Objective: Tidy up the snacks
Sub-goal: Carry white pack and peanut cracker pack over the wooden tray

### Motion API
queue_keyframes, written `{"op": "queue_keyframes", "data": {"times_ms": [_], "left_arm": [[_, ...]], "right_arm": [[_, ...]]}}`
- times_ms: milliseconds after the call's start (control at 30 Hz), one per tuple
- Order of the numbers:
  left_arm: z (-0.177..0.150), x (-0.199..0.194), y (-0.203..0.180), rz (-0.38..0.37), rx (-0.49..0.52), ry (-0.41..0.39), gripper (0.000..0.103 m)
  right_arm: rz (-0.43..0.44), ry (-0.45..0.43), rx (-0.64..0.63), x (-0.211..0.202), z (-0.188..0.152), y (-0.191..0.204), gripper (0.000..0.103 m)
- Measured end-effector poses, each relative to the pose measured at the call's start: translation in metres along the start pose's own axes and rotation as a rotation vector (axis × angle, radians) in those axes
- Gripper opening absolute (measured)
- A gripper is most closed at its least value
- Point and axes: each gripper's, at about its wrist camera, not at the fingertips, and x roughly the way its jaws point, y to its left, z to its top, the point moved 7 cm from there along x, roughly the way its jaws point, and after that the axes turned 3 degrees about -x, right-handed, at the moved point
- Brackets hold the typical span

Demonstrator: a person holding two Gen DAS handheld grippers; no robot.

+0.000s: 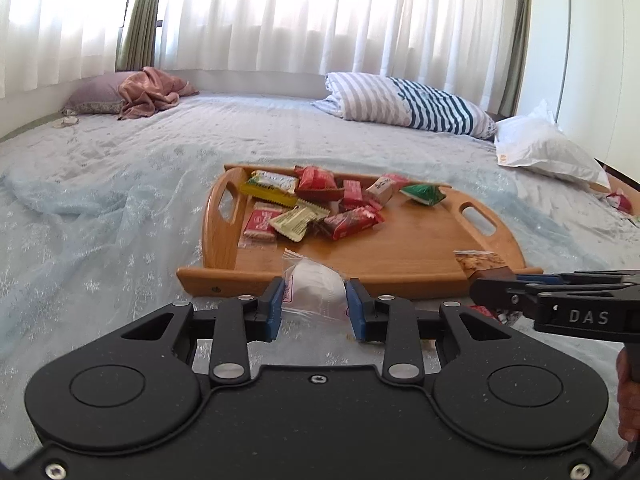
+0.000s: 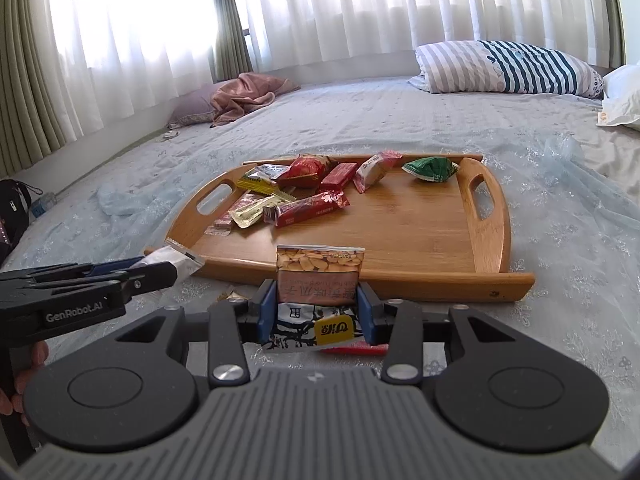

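Note:
A wooden tray (image 1: pixel 400 256) lies on the bed with several wrapped snacks piled at its far left and a green packet (image 1: pixel 423 193) at the back. My left gripper (image 1: pixel 315 308) is shut on a clear packet with a white snack (image 1: pixel 314 286), just before the tray's near rim. My right gripper (image 2: pixel 317 308) is shut on a brown seed packet (image 2: pixel 320 274), also just before the tray (image 2: pixel 420 232). The right gripper shows at the right of the left view (image 1: pixel 520 294); the left one at the left of the right view (image 2: pixel 120 280).
The tray sits on a pale blue bedspread (image 1: pixel 100 220). A striped pillow (image 1: pixel 408 102) and a white pillow (image 1: pixel 548 148) lie behind it, a pink blanket (image 1: pixel 148 92) far left. A red packet (image 2: pixel 356 348) lies on the bed under my right gripper.

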Motion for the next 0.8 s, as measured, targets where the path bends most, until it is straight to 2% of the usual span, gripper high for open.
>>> {"op": "queue_keyframes", "data": {"times_ms": [267, 433, 567, 800], "left_arm": [[0.02, 0.017, -0.024, -0.064, 0.018, -0.026, 0.031], [0.032, 0.036, -0.043, -0.137, 0.031, -0.024, 0.031], [0.039, 0.056, -0.058, -0.124, 0.078, -0.029, 0.031], [0.059, 0.088, -0.072, -0.139, 0.072, -0.042, 0.032]], "right_arm": [[-0.024, -0.02, 0.035, 0.008, 0.01, -0.016, 0.046], [-0.063, -0.039, 0.054, 0.016, 0.02, -0.035, 0.046], [-0.078, -0.042, 0.062, 0.026, 0.028, -0.052, 0.046], [-0.087, -0.031, 0.072, 0.049, 0.039, -0.075, 0.046]]}}
